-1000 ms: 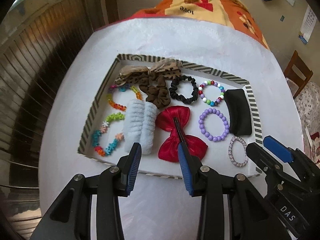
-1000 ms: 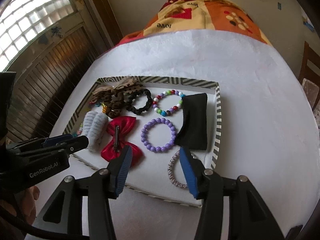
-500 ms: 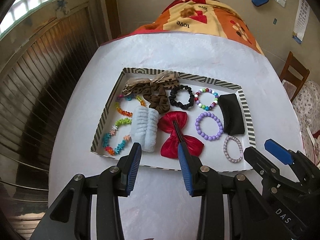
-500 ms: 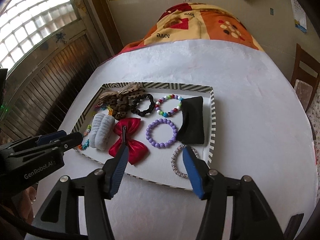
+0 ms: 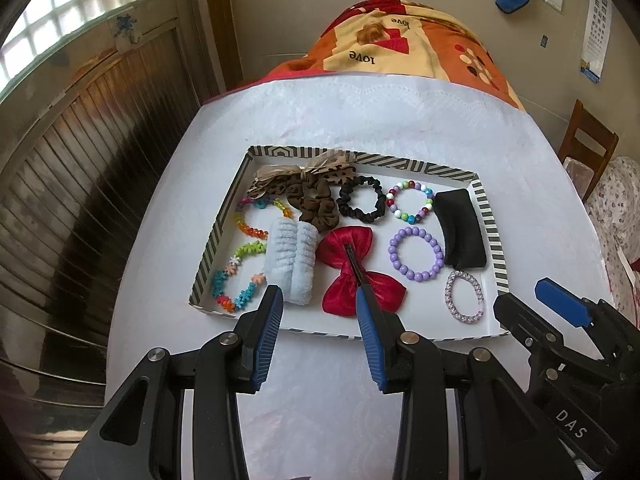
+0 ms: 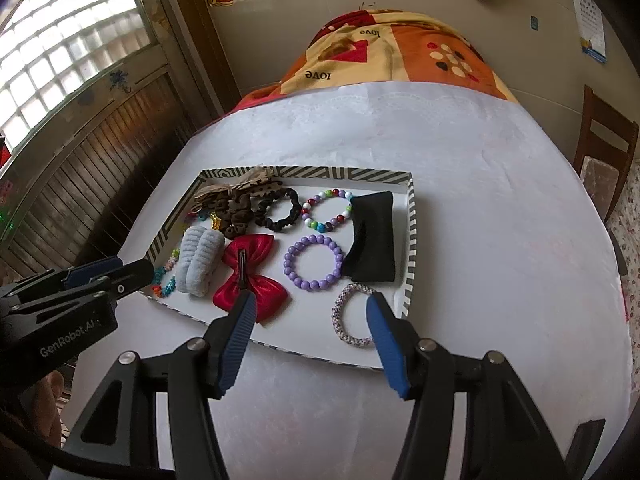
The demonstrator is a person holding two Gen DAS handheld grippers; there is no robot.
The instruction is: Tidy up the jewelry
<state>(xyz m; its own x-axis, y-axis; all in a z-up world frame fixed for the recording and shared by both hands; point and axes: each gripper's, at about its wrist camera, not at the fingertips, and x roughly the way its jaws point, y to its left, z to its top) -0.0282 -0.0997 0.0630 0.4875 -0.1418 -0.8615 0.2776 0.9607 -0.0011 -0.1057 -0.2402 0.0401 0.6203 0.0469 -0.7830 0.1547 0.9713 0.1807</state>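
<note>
A striped-rim tray on the white table holds hair ties and bracelets: a red bow clip, a purple bead bracelet, a multicolour bead bracelet, a black scrunchie, a pale blue scrunchie, a black pad and a sparkly bangle. My left gripper is open and empty above the tray's near edge. My right gripper is open and empty, also over the near edge.
Brown scrunchies and coloured flower bracelets lie at the tray's left side. An orange patterned blanket covers the far end. A wooden chair stands at the right, wood panelling at the left.
Both grippers have drawn back and up from the tray, so it looks smaller and more of the table and room shows. Both stay open and empty.
</note>
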